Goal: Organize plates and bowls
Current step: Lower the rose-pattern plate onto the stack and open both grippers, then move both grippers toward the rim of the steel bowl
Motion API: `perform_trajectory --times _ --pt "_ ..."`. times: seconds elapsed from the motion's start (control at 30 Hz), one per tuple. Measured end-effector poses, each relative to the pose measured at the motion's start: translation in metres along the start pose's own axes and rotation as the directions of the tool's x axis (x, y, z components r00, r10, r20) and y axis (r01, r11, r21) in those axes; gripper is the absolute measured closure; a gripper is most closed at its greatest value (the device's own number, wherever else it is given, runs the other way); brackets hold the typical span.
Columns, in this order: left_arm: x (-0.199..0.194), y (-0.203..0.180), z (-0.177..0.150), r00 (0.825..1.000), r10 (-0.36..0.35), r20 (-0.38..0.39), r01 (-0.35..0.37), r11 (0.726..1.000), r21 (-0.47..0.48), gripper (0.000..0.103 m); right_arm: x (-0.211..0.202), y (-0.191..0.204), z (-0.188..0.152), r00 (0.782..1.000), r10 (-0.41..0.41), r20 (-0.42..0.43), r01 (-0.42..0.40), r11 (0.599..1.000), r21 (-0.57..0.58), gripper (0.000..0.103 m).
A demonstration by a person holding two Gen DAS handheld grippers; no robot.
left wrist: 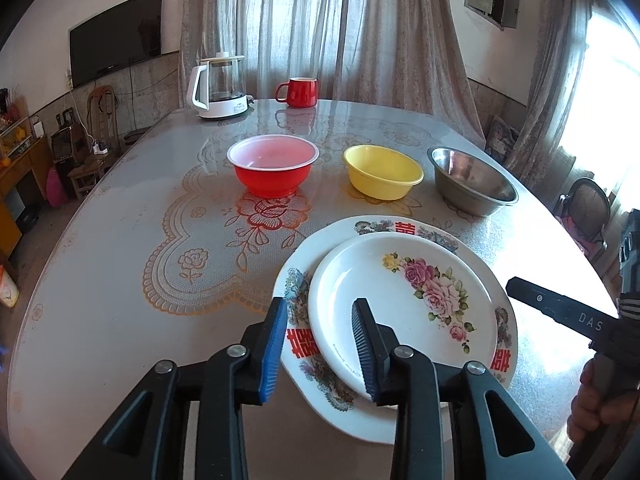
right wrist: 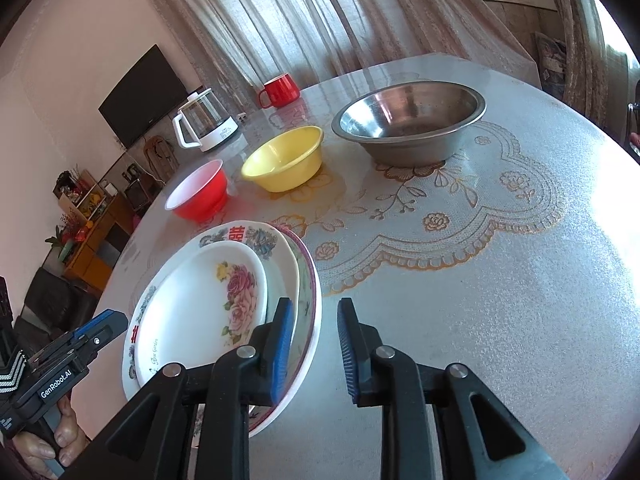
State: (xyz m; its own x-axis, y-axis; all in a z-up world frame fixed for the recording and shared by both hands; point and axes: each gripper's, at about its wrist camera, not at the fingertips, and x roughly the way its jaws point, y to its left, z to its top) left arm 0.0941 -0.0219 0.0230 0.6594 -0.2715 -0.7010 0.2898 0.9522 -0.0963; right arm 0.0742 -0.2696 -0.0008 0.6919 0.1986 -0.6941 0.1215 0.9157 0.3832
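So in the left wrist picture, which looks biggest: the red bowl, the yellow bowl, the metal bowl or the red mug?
As they look there, largest to smallest:
1. red bowl and metal bowl, too alike to rank
2. yellow bowl
3. red mug, though it stands farther away, so it may only look that small

Strong daylight comes through the curtains (left wrist: 320, 20) and a window (left wrist: 608, 92) at the right, which is blown out to white. Glare washes over the right side of the glossy table (left wrist: 100, 260), which mirrors the curtains. Both views are sharp in the centre, with heavy fisheye bending and dark vignetted corners. Shadows are soft and short.
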Motion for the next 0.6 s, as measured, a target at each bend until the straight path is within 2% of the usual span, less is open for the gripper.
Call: perform_trajectory --times 0.07,0.33,0.6 --pt "-0.001 -0.003 0.002 1.000 -0.010 0.005 0.010 1.000 0.002 0.059 -0.001 -0.003 0.001 1.000 0.005 0.005 -0.005 1.000 0.011 0.075" --pt "0.002 -0.016 0.011 1.000 -0.028 0.008 0.028 0.999 0.035 0.052 -0.002 -0.019 0.009 1.000 -0.005 0.002 0.005 0.998 0.063 0.072" --pt "0.016 -0.021 0.020 0.996 -0.083 -0.044 0.083 0.997 0.005 0.049 -0.007 -0.043 0.024 0.999 -0.045 0.029 0.040 0.991 0.127 0.072"
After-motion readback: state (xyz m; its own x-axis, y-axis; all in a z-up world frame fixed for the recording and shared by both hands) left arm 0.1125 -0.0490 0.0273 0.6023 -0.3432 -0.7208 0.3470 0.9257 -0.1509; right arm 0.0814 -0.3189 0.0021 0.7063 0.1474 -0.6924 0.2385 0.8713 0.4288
